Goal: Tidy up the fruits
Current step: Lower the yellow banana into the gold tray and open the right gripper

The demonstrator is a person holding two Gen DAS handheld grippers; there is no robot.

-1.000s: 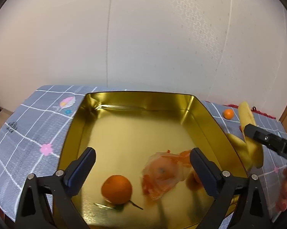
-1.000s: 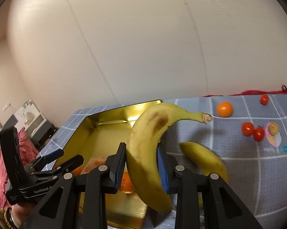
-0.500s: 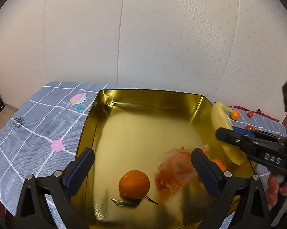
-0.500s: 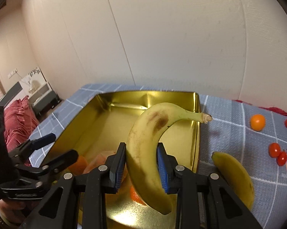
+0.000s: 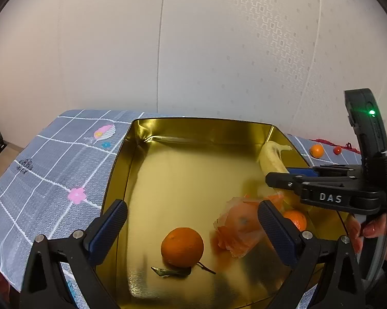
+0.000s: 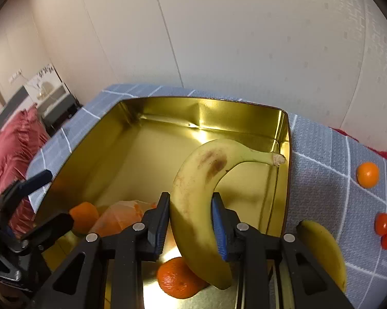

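Right gripper (image 6: 190,228) pinches banana (image 6: 201,188) mid-body, lower centre of the right wrist frame, over the gold tin (image 6: 286,170). Left gripper (image 5: 192,219) jaws spread, empty, above a mandarin (image 5: 182,247) at bottom centre. Second banana (image 6: 322,247) lies on the cloth (image 6: 319,180), lower right.

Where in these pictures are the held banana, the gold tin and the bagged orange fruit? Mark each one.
held banana (image 6: 193,193), right wrist view, its yellow middle between the pads.
gold tin (image 5: 201,126), left wrist view, its far wall.
bagged orange fruit (image 5: 241,222), left wrist view, the bag's front.
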